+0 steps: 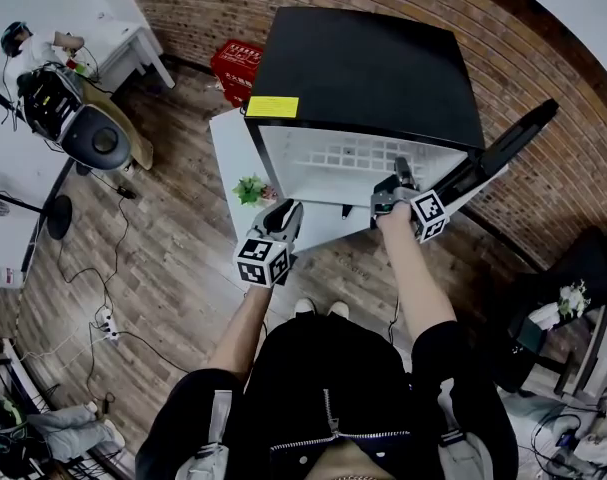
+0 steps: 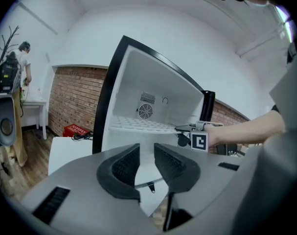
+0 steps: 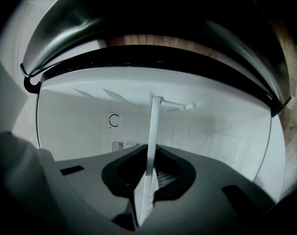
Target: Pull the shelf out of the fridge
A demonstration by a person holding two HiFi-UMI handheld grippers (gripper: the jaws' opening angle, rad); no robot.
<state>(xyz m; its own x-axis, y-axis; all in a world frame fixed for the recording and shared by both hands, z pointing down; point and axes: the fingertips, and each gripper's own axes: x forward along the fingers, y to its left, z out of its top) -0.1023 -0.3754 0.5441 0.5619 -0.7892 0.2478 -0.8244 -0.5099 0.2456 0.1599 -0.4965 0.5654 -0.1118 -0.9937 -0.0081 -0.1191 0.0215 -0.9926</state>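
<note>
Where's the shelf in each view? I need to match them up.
Head view: the shelf is the white grid inside the fridge, upper centre.
Left gripper view: shelf at centre, a pale grid.
Right gripper view: edge-on white strip between the right gripper's closed jaws.
Shared landmark: the fridge's black frame.

fridge (image 1: 368, 68) mouth stands open, door (image 1: 513, 143) swung wide to the right; the shelf (image 1: 343, 156) spans the cavity, a small plant (image 1: 250, 189) crowding the left approach.

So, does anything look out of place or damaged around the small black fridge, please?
Nothing stands out. The small black fridge stands upright with its door open, and its white grid shelf lies inside, its front edge in the right gripper. No spills or damage show.
</note>
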